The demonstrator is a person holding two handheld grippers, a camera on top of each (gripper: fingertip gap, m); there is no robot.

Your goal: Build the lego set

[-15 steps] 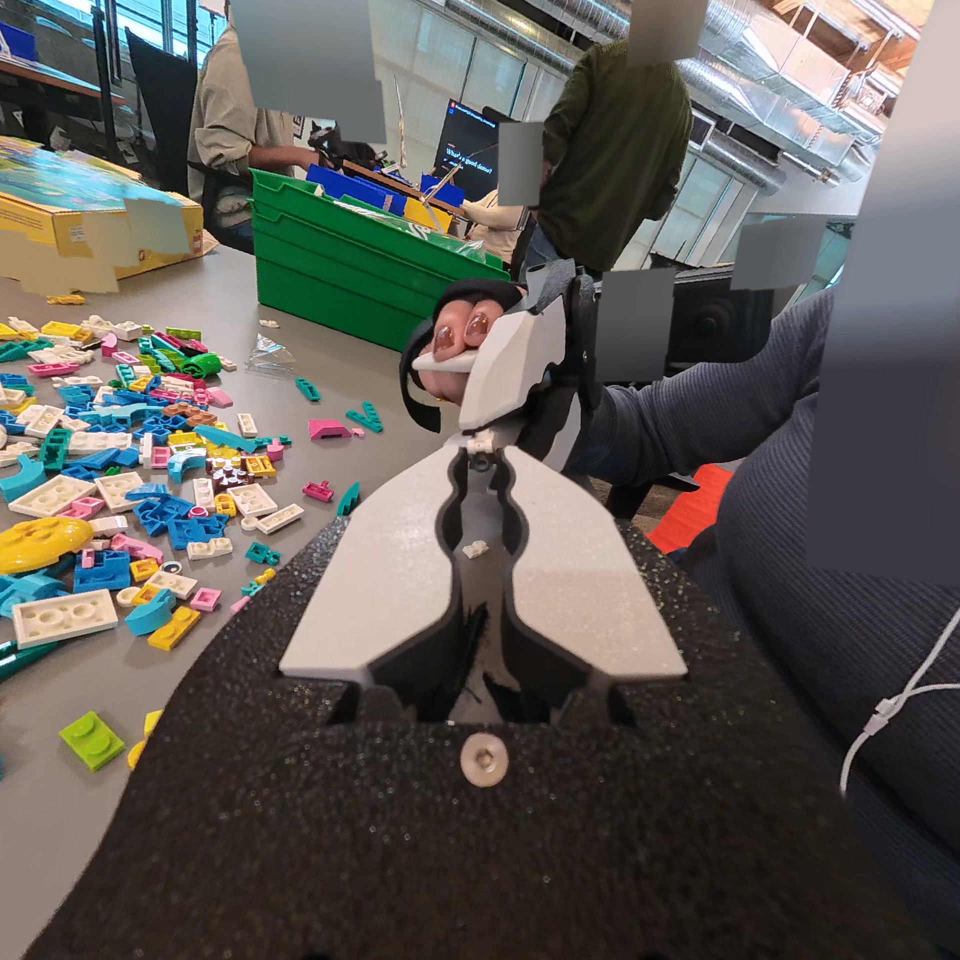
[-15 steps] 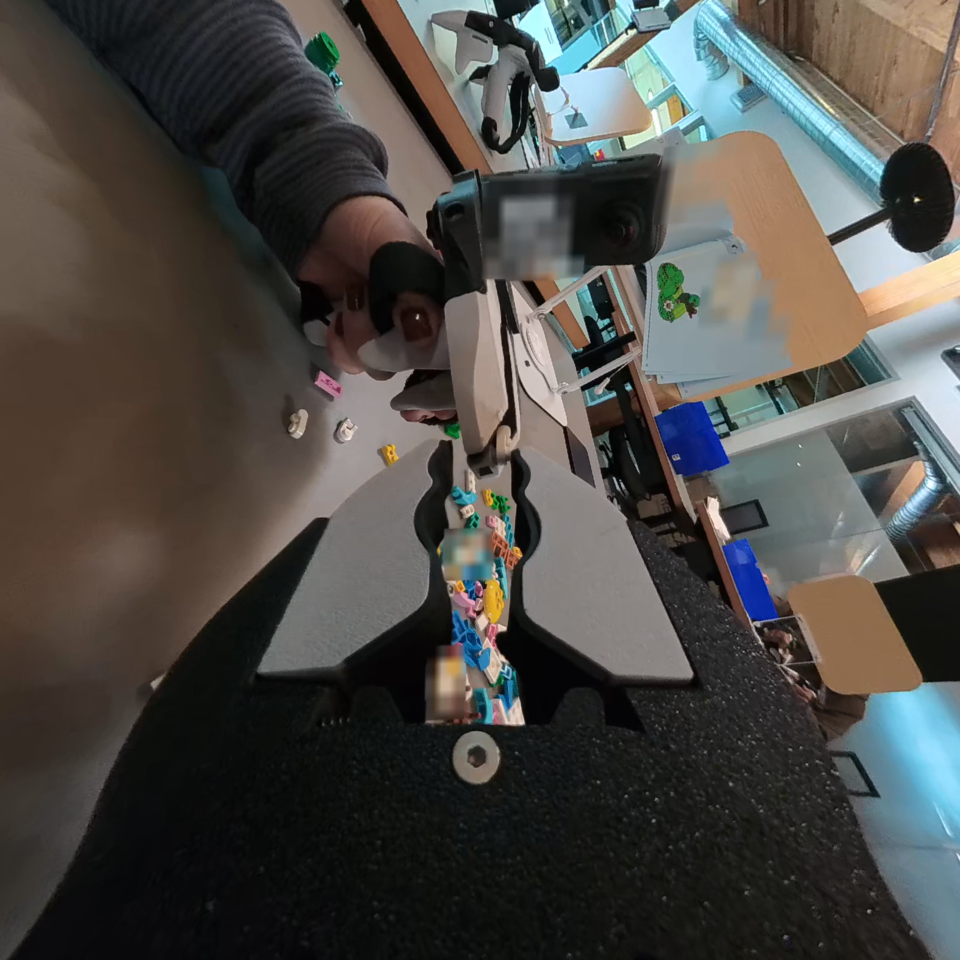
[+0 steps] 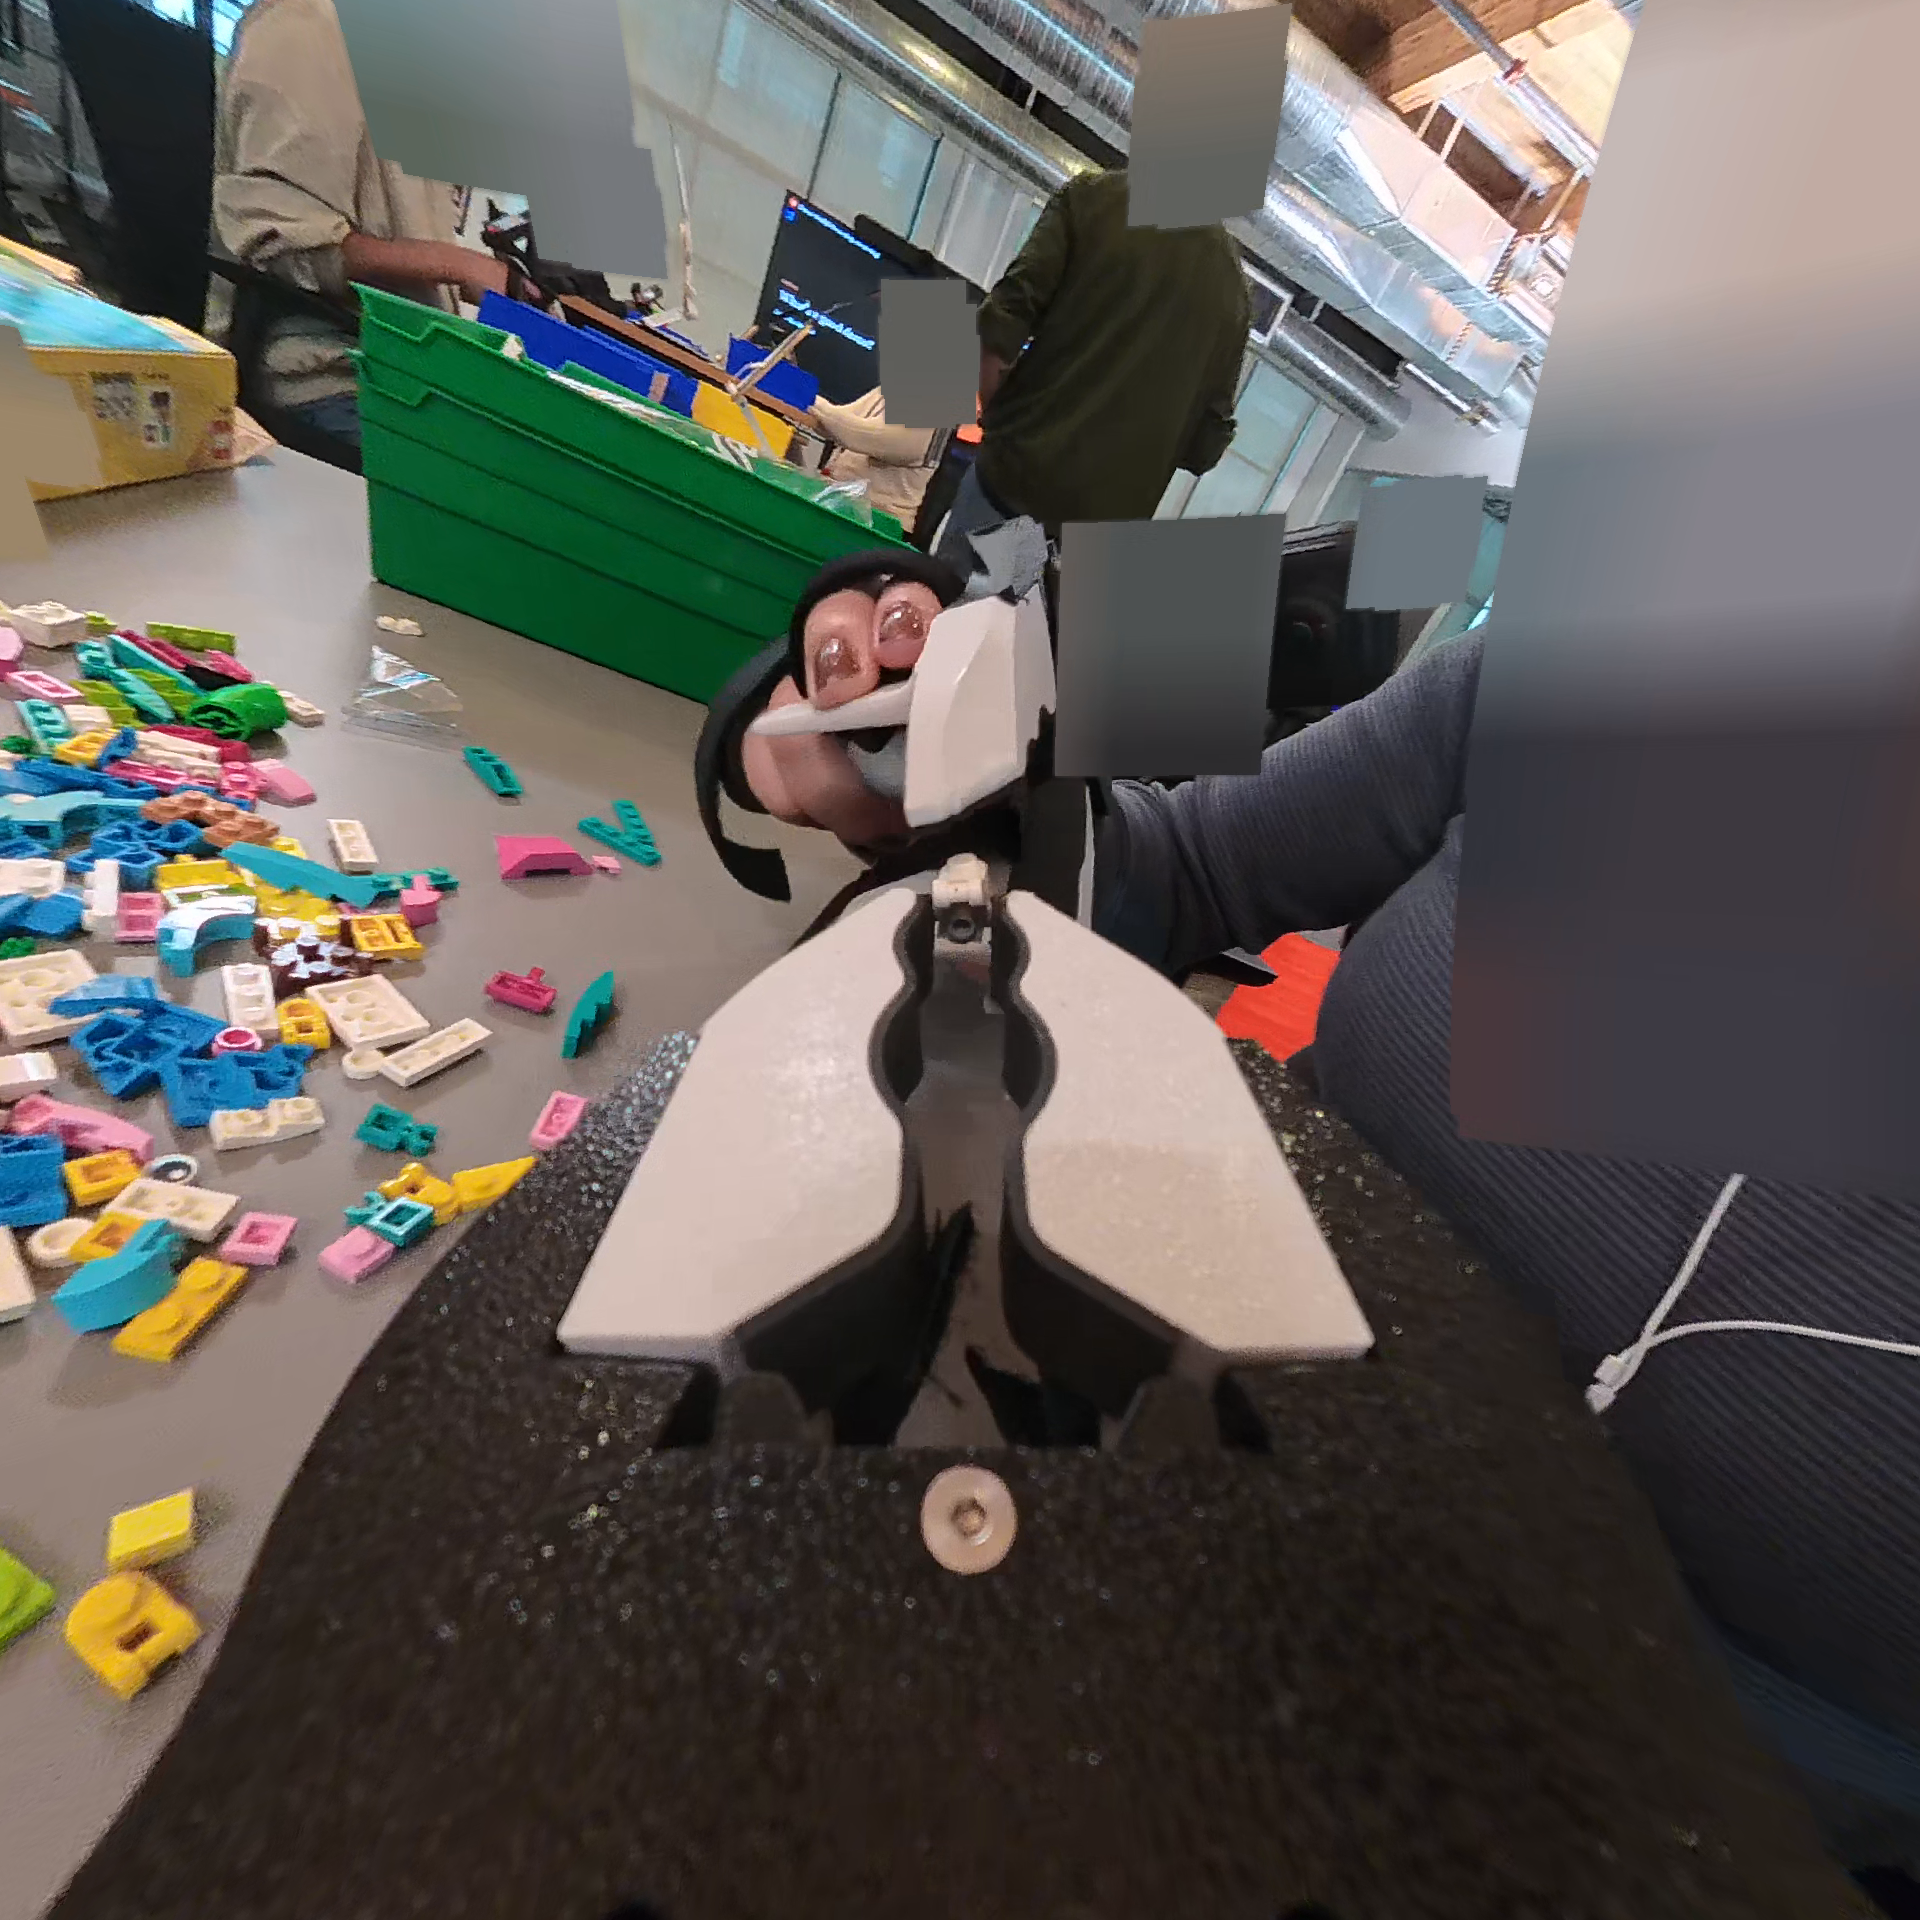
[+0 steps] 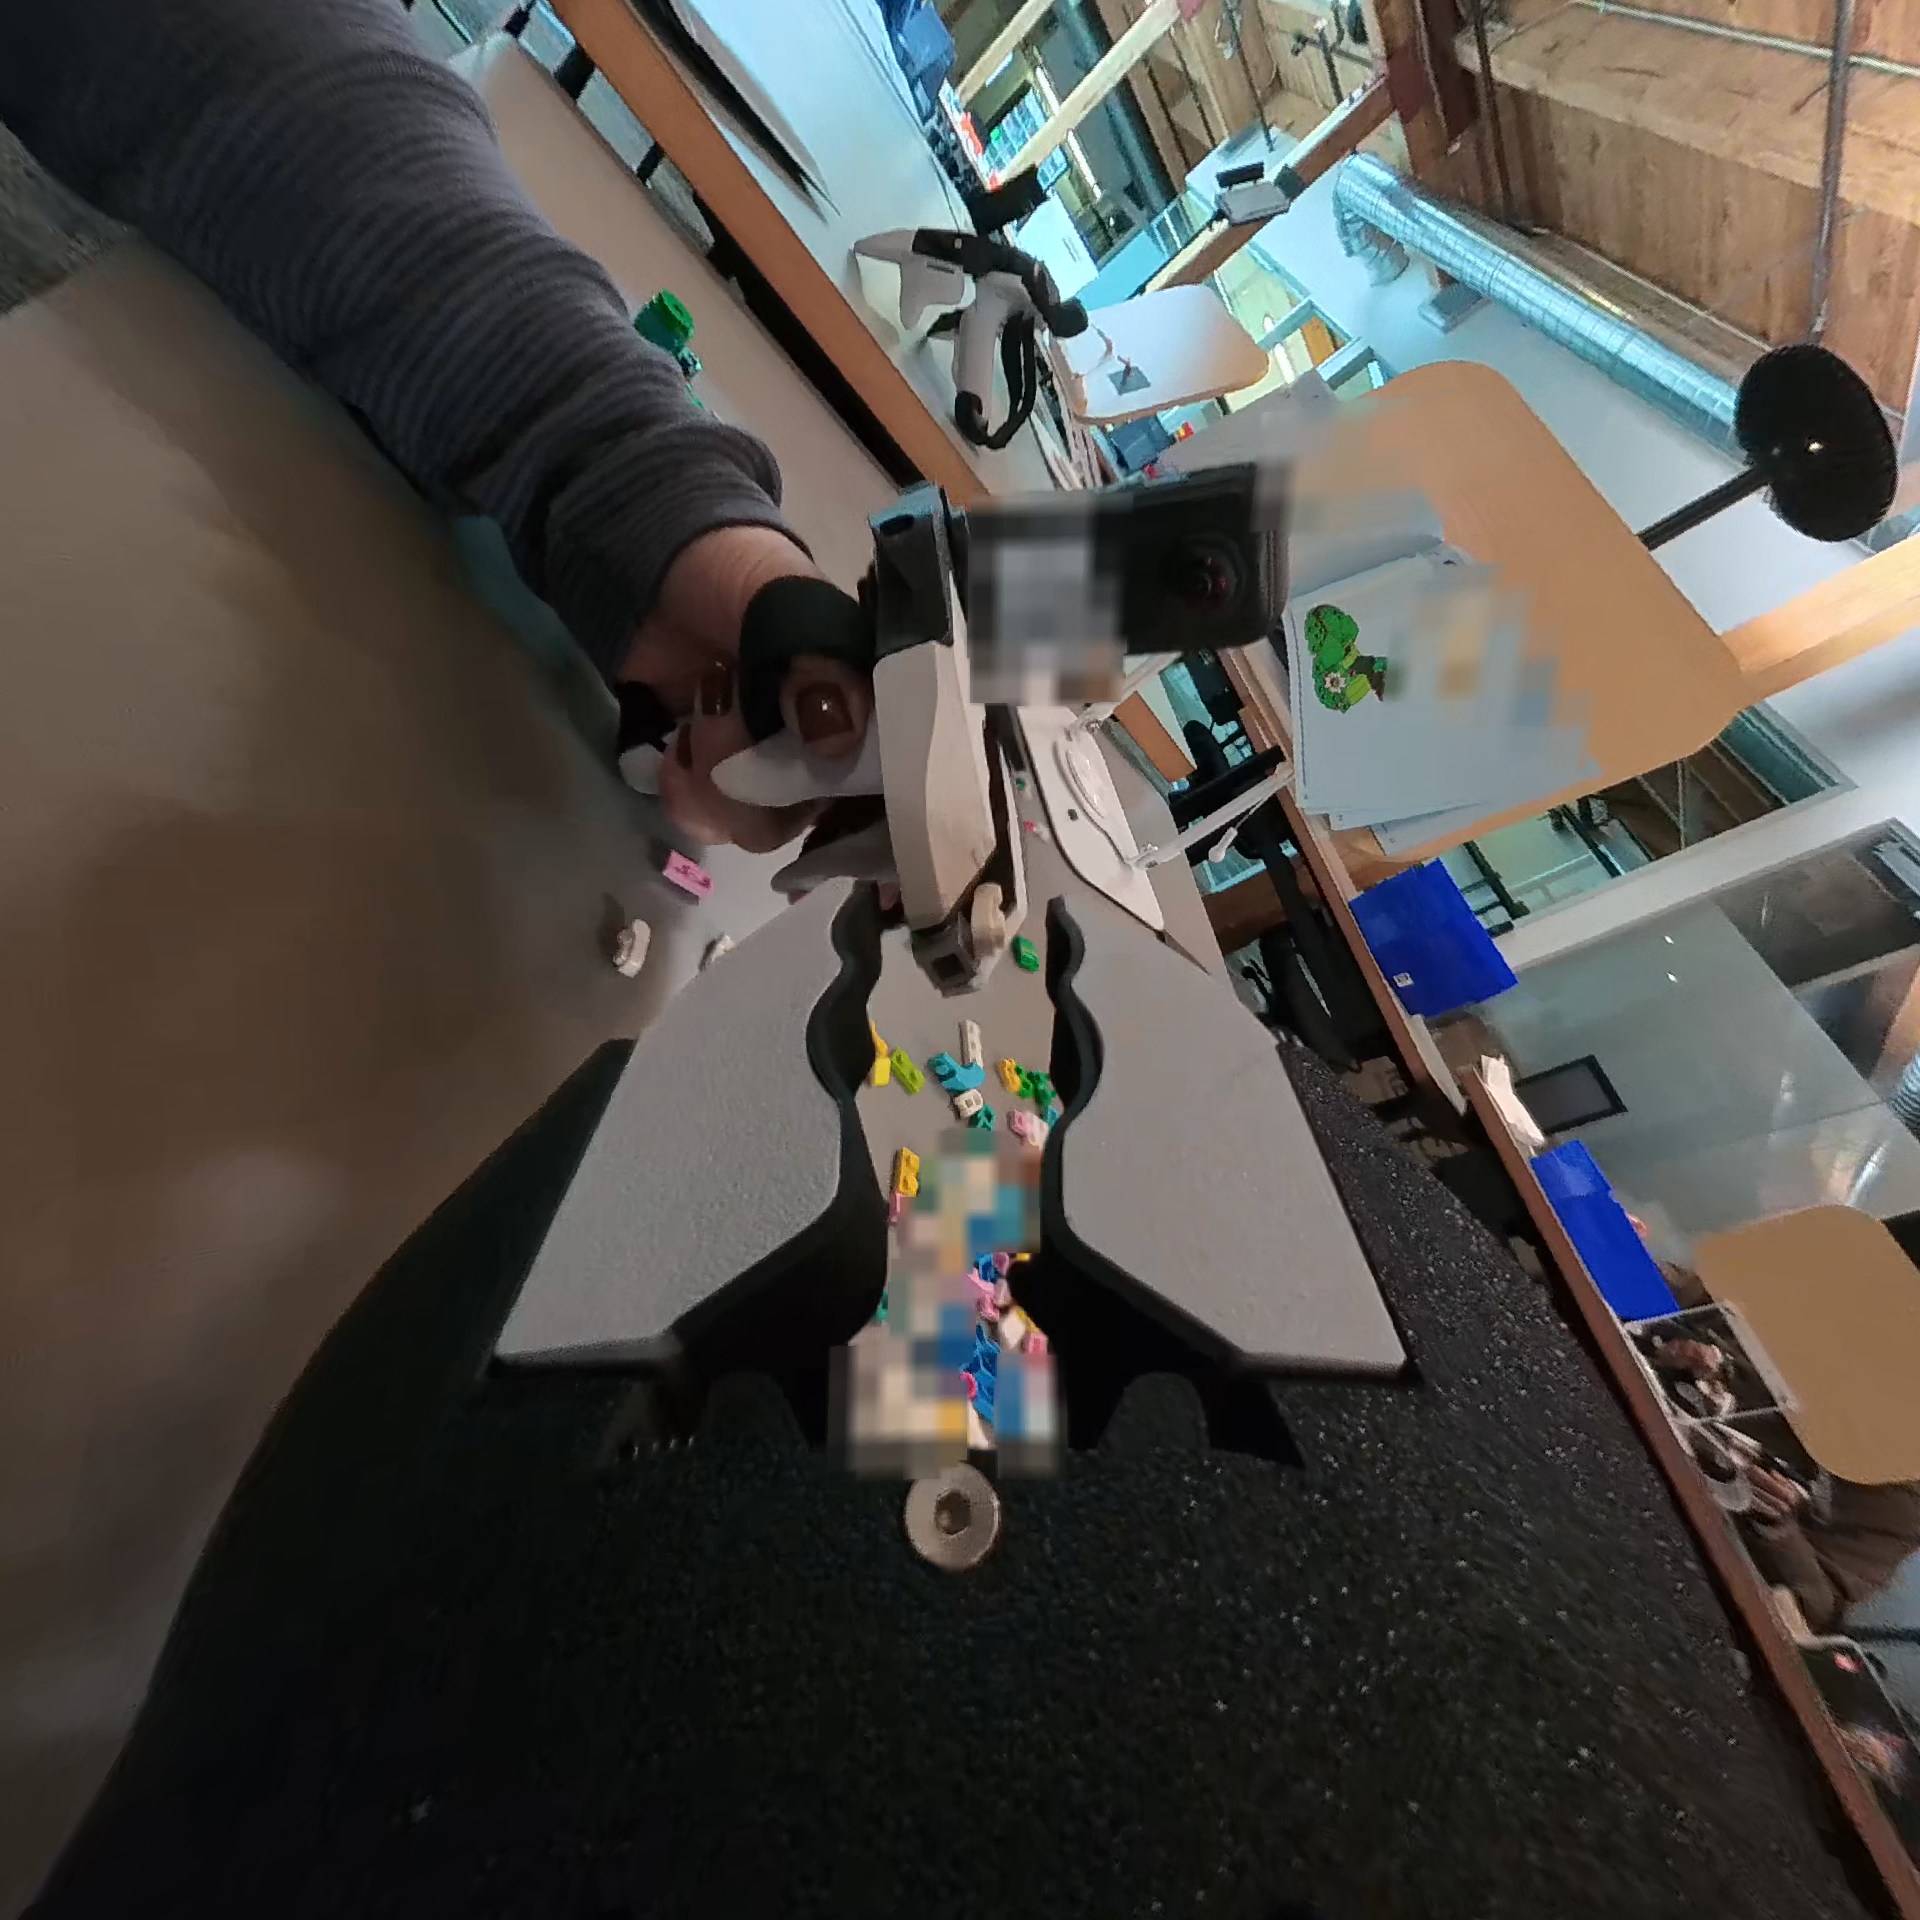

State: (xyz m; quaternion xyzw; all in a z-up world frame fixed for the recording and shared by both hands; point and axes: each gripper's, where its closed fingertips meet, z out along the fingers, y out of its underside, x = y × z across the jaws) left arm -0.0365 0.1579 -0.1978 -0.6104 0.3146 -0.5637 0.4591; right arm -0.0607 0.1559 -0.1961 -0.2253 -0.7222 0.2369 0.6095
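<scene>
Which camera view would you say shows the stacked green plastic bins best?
The left wrist view: the stacked green plastic bins stand in full sight on the grey table behind the scattered bricks. The right wrist view shows nothing of them.

Bright daylight from windows [image 3: 894, 156], soft shadows; fisheye warp at edges; right wrist view motion-blurred, esp. left side.

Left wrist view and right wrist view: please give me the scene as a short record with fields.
left gripper: shut on a small white piece
right gripper: open, pointing at the left gripper's tip
loose bricks: many colours, scattered on the grey table
background: stacked green bins on the same table
</scene>
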